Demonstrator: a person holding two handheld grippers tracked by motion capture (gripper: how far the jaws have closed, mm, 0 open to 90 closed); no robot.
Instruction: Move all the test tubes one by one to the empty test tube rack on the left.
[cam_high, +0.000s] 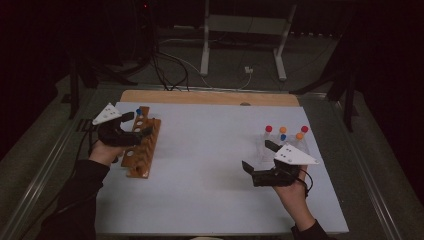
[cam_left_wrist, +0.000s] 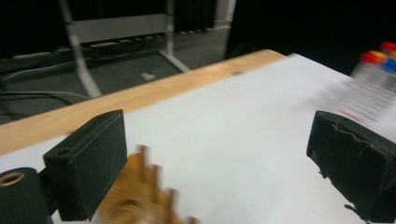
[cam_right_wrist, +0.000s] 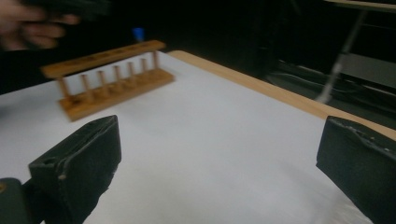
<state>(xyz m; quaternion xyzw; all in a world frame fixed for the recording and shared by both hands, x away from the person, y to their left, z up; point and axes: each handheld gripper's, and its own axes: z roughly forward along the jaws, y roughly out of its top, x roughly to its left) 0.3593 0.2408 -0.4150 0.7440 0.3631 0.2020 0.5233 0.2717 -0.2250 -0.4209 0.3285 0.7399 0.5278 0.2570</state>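
High view: wooden rack (cam_high: 142, 142) long axis runs near-to-far; left tool (cam_high: 135, 124) over it, right tool (cam_high: 260, 156), both released.

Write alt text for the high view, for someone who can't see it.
A person holds open tongs in each hand over a white table: the left tongs above a wooden test tube rack, the right tongs just in front of a cluster of capped tubes.

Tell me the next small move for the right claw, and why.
Probably ease the right claw forward onto the nearest capped tube. Its jaws stand open and empty beside the standing tubes, and the wooden rack holds just one blue-capped tube.
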